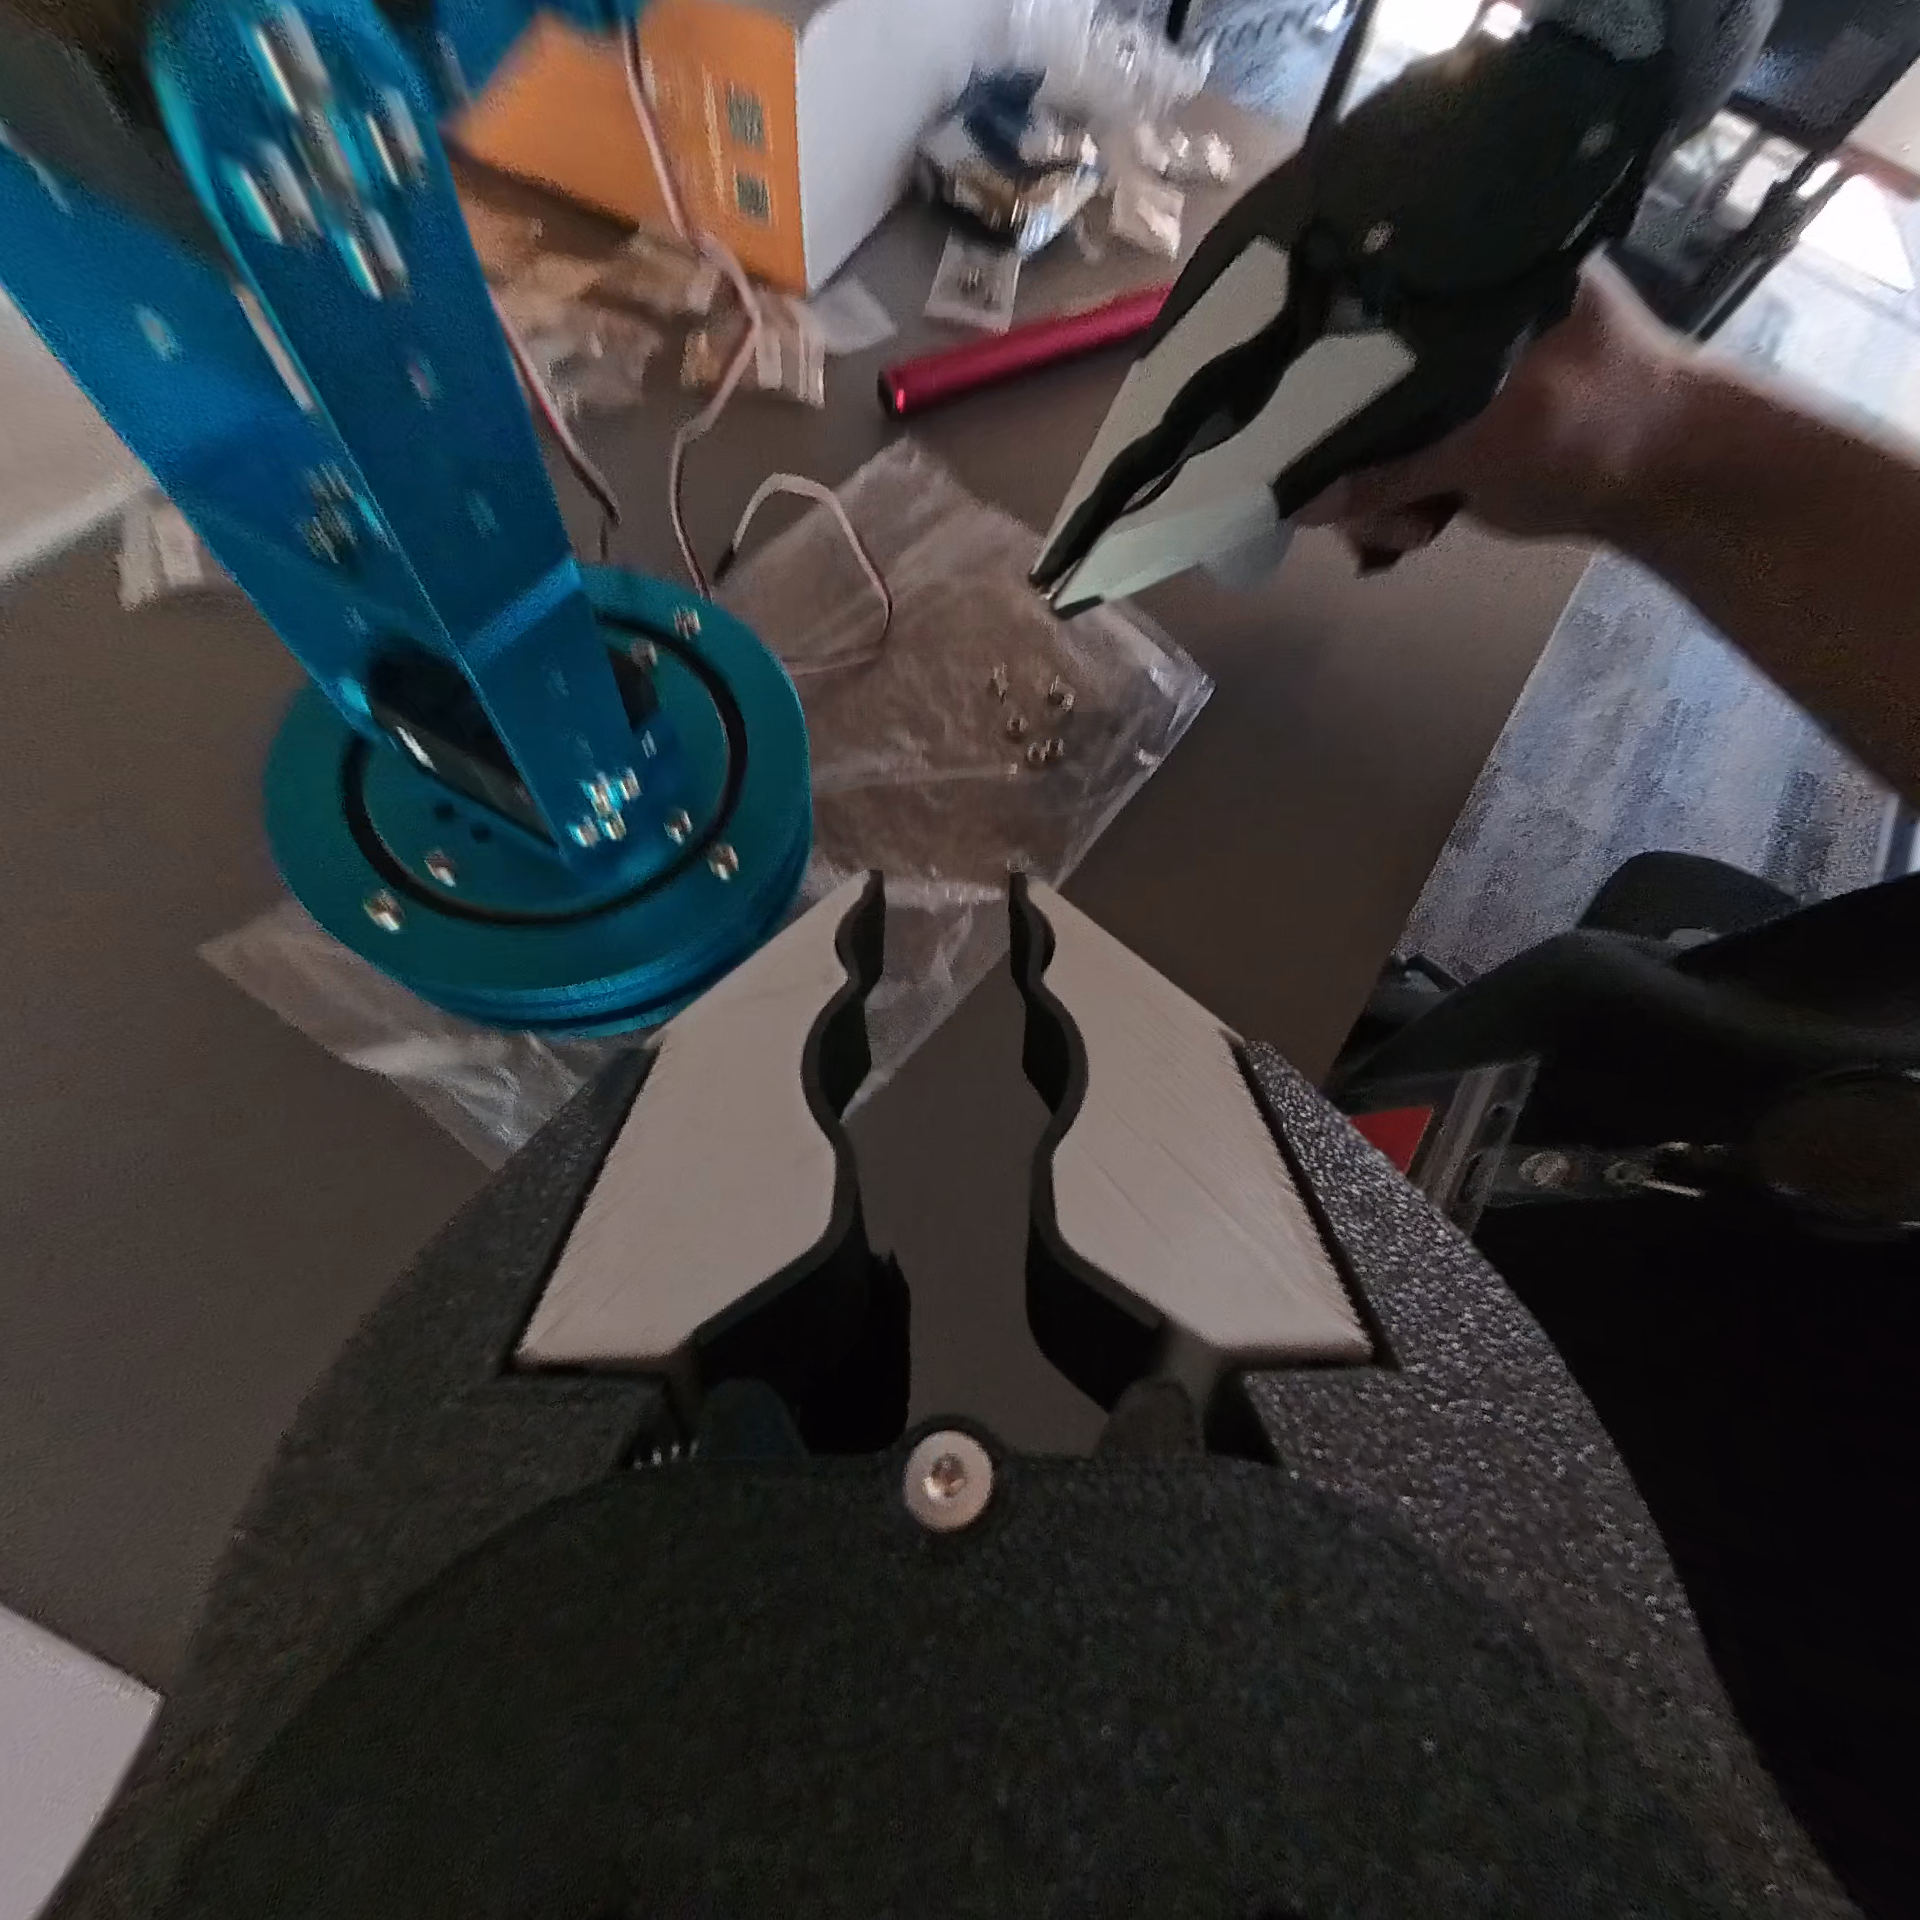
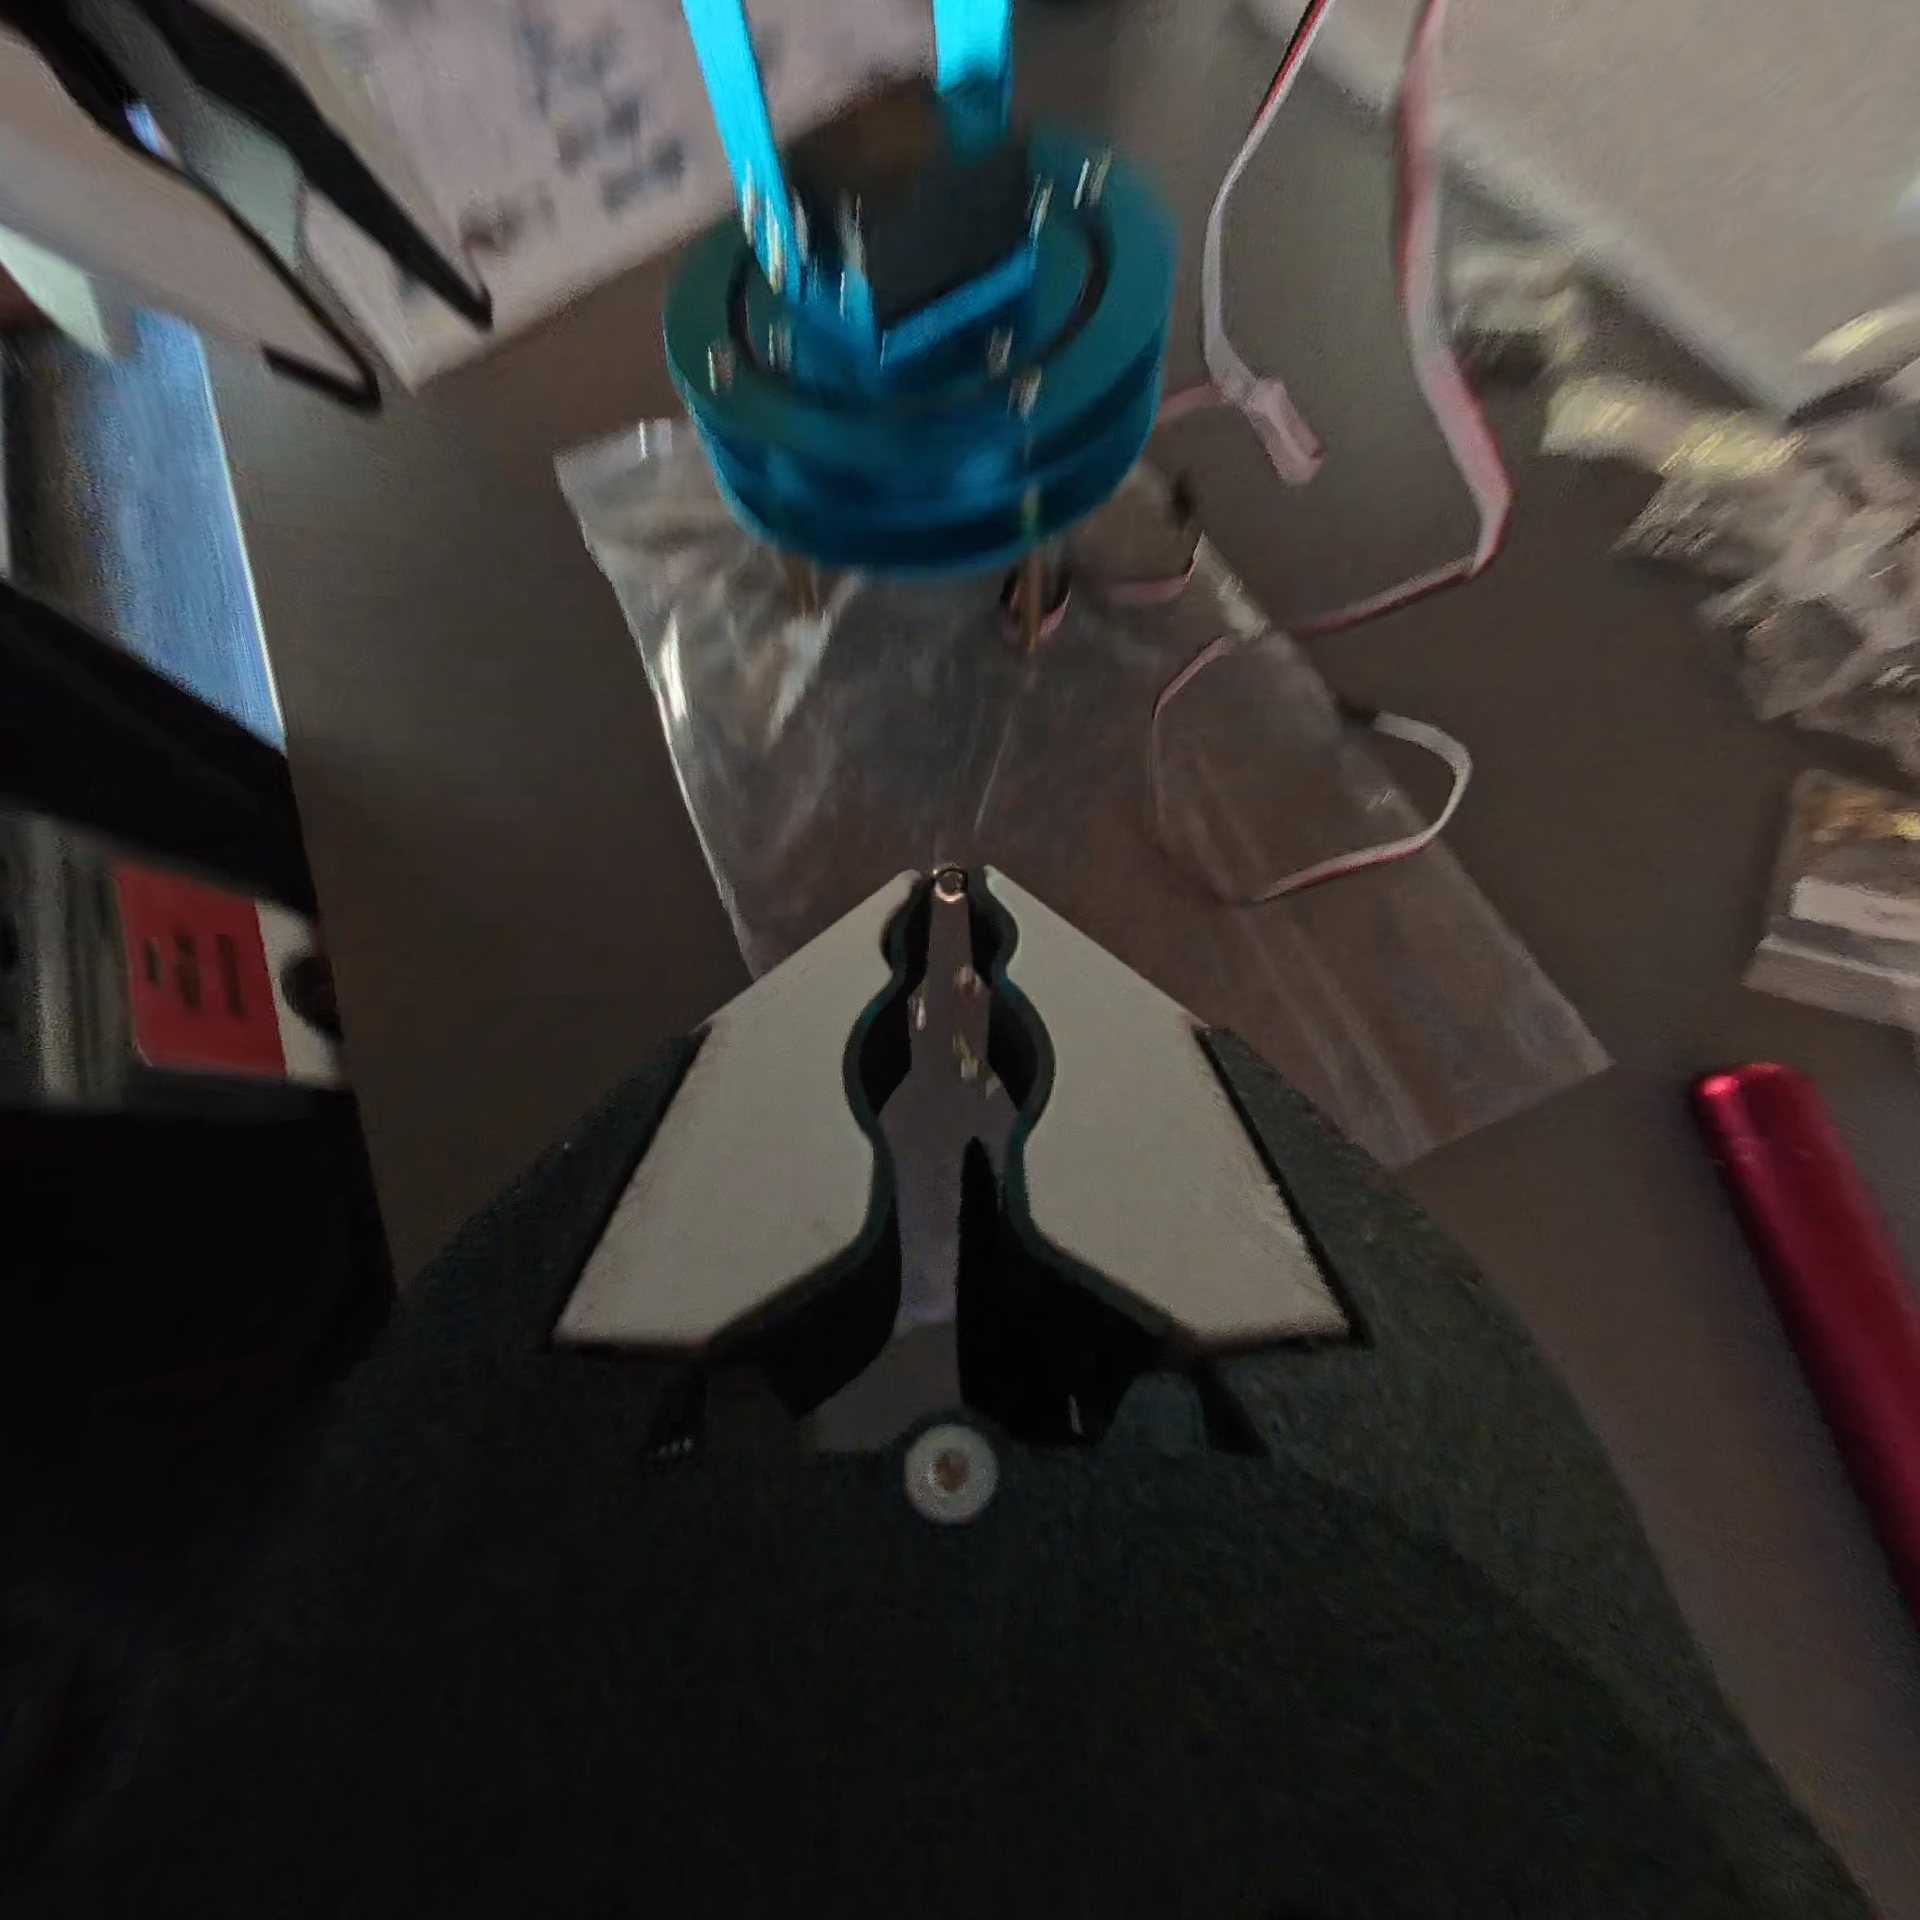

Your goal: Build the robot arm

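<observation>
We are holding the right tool (image 2: 948, 883) low over a clear plastic bag (image 2: 935, 727), its fingertips pinched together on a tiny silver screw (image 2: 950, 884), which is sitting right at the very tip, probably because so small a part gives nothing else to grip. More small screws (image 1: 1029, 717) are lying loose on the bag just below, so the bag is serving as a tray that is keeping them from rolling off across the grey surface (image 1: 156, 1039).

We are keeping the left tool (image 1: 945, 883) released, its jaws apart with nothing between them, hovering just above the near edge of the same bag. Just to its left, the blue round base (image 1: 540, 831) is standing partly on the plastic, with blue metal plates (image 1: 343, 364) rising upright from its middle. Thin pink and white wires (image 2: 1351, 810) are trailing from it across the bag. Farther out, a red metal tube (image 2: 1829, 1268) is lying on the surface, well apart from the screws.
</observation>
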`<state>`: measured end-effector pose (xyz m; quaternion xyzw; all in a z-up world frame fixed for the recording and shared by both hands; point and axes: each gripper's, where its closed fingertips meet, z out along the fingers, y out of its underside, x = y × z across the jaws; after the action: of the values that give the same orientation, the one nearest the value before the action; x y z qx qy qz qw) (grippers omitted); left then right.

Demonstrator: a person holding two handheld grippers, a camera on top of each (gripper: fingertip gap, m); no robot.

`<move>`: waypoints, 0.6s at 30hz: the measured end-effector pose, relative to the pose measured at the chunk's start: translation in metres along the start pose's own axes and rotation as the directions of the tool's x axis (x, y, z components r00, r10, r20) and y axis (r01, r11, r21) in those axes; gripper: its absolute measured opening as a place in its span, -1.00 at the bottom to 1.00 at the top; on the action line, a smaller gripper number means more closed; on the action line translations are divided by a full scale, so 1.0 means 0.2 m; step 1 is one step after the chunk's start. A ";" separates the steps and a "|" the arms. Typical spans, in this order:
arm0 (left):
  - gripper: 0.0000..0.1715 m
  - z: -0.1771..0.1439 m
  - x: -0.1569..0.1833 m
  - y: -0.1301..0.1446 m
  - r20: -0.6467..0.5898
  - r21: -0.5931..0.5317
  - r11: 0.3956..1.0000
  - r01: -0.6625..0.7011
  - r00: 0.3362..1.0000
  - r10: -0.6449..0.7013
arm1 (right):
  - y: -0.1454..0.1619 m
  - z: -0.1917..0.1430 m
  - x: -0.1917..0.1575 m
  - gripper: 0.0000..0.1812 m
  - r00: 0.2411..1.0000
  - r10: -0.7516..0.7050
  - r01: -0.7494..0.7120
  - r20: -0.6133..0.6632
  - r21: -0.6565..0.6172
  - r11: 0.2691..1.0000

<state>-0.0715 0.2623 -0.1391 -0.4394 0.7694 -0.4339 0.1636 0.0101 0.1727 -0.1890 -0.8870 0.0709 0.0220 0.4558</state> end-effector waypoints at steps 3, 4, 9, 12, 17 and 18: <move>-0.73 -0.12 -0.03 -0.23 -0.029 0.063 0.996 -0.061 0.998 0.063 | -0.22 -0.06 0.01 -0.94 0.996 0.073 -0.059 -0.046 0.252 0.966; -0.73 -0.16 -0.05 -0.32 -0.036 0.087 0.993 -0.079 0.996 0.082 | -0.29 -0.08 0.01 -0.94 0.994 0.090 -0.065 -0.061 0.334 0.940; -0.73 -0.35 -0.14 -0.77 -0.052 0.228 0.964 -0.139 0.987 0.155 | -0.59 -0.20 -0.01 -0.94 0.977 0.106 0.033 -0.184 0.624 0.781; -0.72 -0.33 -0.17 -0.93 -0.048 0.239 0.946 -0.219 0.970 0.237 | -0.72 -0.28 -0.02 -0.94 0.965 0.144 0.070 -0.221 0.741 0.668; -0.61 -0.17 -0.23 -0.95 -0.028 0.105 0.903 -0.416 0.907 0.420 | -0.83 -0.37 0.01 -0.94 0.952 0.197 0.095 -0.233 0.839 0.536; -0.58 -0.14 -0.23 -0.94 -0.049 0.088 0.899 -0.429 0.900 0.434 | -0.83 -0.38 0.03 -0.94 0.948 0.206 0.100 -0.243 0.841 0.531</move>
<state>0.0370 0.2703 0.0224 -0.2369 0.8357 -0.4301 0.2460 0.0387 0.2063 -0.0114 -0.5445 0.1710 -0.1416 0.8089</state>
